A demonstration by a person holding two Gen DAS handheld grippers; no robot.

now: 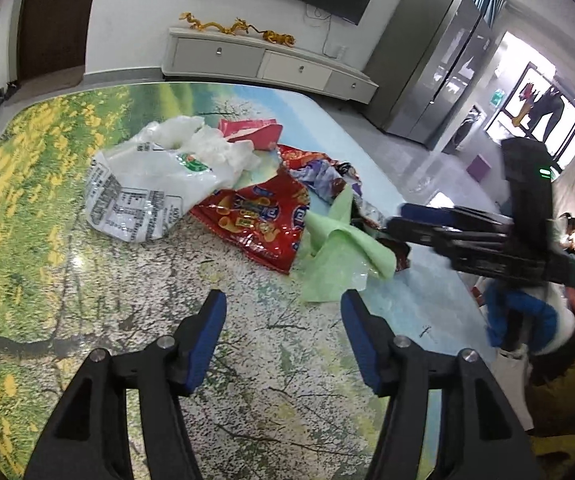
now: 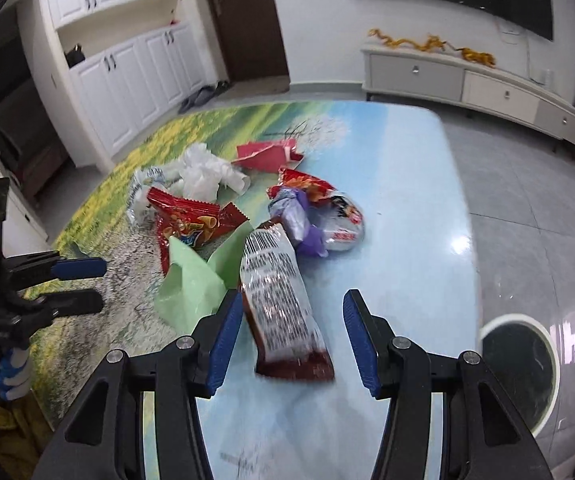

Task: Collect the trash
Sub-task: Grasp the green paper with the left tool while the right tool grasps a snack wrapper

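Trash [image 2: 223, 216] heaped mid-table: light, crinkly, slippery wrappers. Right gripper [image 2: 293, 336] hangs apart over the brown wrapper [image 2: 283, 300]; left gripper [image 1: 283, 336] apart, empty. I'd pinch its near end.

Near the tabletop's [image 1: 27, 184] far edge lies a white printed plastic bag [image 1: 147, 188], a red snack packet [image 1: 259, 220] touching it. A crumpled green paper [image 1: 335, 248] lies toward the right edge. The left gripper [image 1: 283, 312] hangs empty, jaws apart.

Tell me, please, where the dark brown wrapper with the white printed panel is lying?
In the right wrist view, the brown wrapper lies on the table between the right gripper's open fingers, beside the green paper.
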